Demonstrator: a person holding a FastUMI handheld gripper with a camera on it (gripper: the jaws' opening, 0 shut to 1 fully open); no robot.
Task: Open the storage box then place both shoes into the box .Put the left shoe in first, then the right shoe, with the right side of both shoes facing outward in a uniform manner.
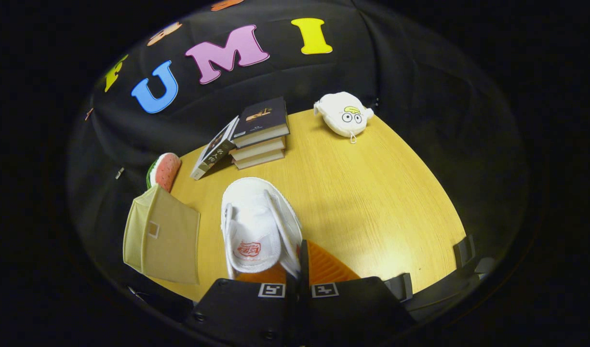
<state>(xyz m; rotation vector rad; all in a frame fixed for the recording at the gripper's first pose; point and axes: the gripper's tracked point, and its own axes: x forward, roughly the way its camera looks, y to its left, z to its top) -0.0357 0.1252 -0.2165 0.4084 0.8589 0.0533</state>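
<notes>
Jaws: the gripper (295, 277) sits at 6 o'clock, its two jaws pressed together on the side rim of a white slipper (256, 226).
Slipper: open-toed, white, with a red emblem on its strap; it stands out from the jaws toward 12 o'clock, above the counter (372, 193).
Second shoe: I cannot tell where it is.
Storage box: a pale yellow fabric box (162, 238) stands at 9 o'clock of the slipper, just beside it, on the near corner of the counter. Whether it is open cannot be told.
Counter: a yellow wood surface with a visible grain.
Books: a stack of books (261, 135) lies beyond the slipper at 12 o'clock, one more leaning against its 9 o'clock side.
Watermelon toy: a plush slice (166, 169) is behind the box, at its 12 o'clock.
White pouch: a soft pouch with cartoon eyes (344, 114) lies at the far edge, at 1 o'clock from the slipper, well apart.
</notes>
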